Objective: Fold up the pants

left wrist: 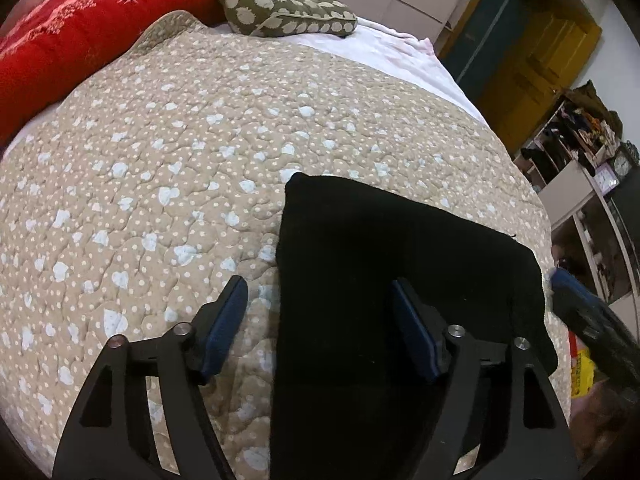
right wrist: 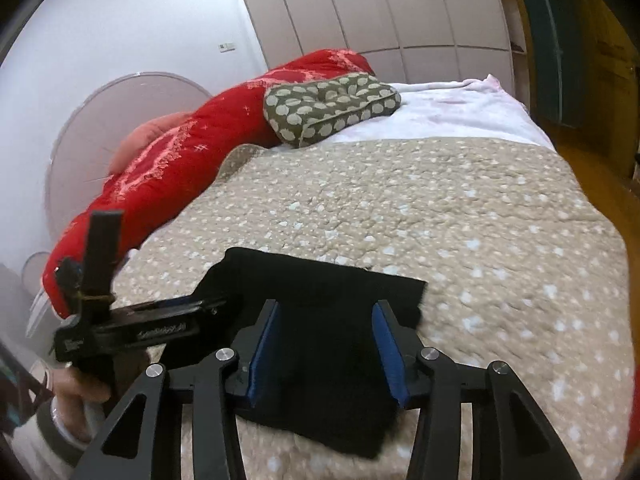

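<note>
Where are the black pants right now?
The pants lie flat on the quilt at the bed's near edge, under both open grippers, far from the cushion.

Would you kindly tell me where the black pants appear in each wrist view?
Left wrist: black pants lie lower centre-right, reaching down the frame.
Right wrist: black pants lie lower centre, on the quilt.
Shared landmark: the green spotted pillow by the red blanket.

A bed (right wrist: 500,116) carries a dotted beige quilt (right wrist: 440,208). Black pants (right wrist: 320,312) lie folded on the quilt's near edge. At its far end rest a green pillow (right wrist: 328,108) and a red duvet (right wrist: 180,160).
</note>
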`<move>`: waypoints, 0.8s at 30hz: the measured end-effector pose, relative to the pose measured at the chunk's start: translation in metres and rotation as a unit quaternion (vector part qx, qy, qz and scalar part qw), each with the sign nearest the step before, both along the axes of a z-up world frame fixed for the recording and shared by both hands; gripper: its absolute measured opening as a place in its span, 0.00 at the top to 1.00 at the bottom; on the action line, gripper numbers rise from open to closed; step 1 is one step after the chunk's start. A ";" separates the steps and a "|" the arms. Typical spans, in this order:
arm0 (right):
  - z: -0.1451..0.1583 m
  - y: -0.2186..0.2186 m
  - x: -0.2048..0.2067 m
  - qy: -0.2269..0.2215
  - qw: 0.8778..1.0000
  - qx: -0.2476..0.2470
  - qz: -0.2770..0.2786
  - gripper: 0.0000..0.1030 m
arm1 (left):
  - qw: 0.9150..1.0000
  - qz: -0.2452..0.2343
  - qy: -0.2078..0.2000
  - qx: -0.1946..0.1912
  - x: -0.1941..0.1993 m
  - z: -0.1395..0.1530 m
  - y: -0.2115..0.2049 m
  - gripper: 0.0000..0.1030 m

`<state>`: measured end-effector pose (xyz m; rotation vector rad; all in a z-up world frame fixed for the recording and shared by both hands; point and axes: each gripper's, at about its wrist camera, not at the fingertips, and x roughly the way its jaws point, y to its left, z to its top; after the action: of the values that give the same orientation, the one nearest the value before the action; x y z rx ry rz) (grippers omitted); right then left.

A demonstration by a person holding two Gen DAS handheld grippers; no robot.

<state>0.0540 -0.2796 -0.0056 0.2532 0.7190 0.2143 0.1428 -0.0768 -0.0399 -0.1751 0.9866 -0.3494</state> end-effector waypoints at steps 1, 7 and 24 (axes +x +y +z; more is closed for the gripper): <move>-0.009 0.004 0.013 0.012 1.000 -0.009 -0.004 0.56 | 1.000 0.001 0.001 0.001 0.000 0.000 0.001 0.26; -0.034 0.017 0.036 0.060 0.996 -0.063 0.001 0.56 | 1.000 0.000 -0.011 0.028 -0.007 0.008 0.000 0.26; 0.002 0.025 -0.038 0.014 0.995 -0.089 -0.049 0.56 | 0.991 0.026 -0.083 0.105 -0.062 0.036 -0.005 0.26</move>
<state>0.0160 -0.2544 -0.0034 0.1206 0.7466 0.0525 0.0808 -0.0816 -0.0035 0.0201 0.8457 -0.2075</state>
